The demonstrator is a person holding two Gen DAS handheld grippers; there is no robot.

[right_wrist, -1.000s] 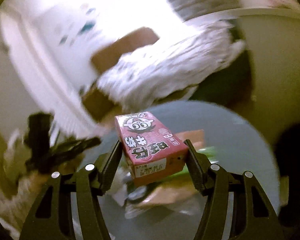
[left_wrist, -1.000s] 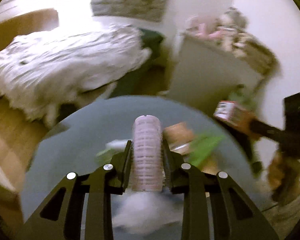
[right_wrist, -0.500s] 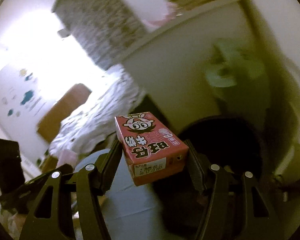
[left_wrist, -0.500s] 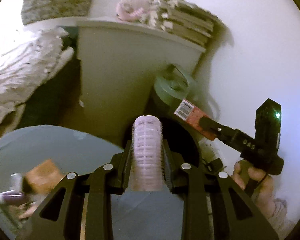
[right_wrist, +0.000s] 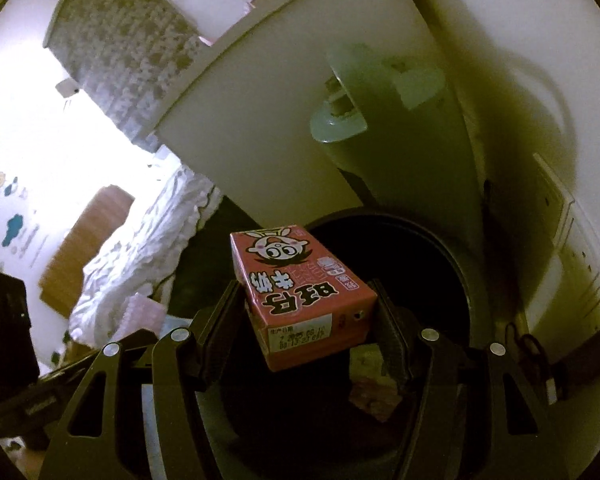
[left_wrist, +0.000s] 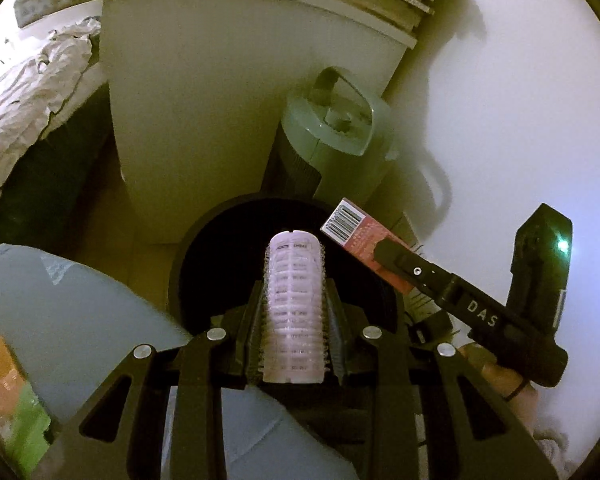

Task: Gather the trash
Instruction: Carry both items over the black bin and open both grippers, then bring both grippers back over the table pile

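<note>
My left gripper (left_wrist: pixel 294 300) is shut on a pale pink ribbed bottle (left_wrist: pixel 294 308) and holds it over the near rim of a black round bin (left_wrist: pixel 188 248). My right gripper (right_wrist: pixel 306 300) is shut on a red milk carton (right_wrist: pixel 300 292) with a cartoon face, above the dark opening of the same bin (right_wrist: pixel 452 264). The carton (left_wrist: pixel 356 236) and the right gripper's finger (left_wrist: pixel 432 276) also show in the left wrist view, over the bin's right side. Some trash lies at the bin's bottom (right_wrist: pixel 374 396).
A grey-blue round table (left_wrist: pixel 60 300) with orange and green wrappers (left_wrist: pixel 12 400) is at lower left. A white cabinet (left_wrist: pixel 204 92) and a green cylindrical appliance (left_wrist: pixel 332 128) stand behind the bin. A bed with white bedding (right_wrist: pixel 140 248) is further left.
Both grippers swung from the table to the bin with their items still held. Over the last half second they moved closer above the bin's opening.
</note>
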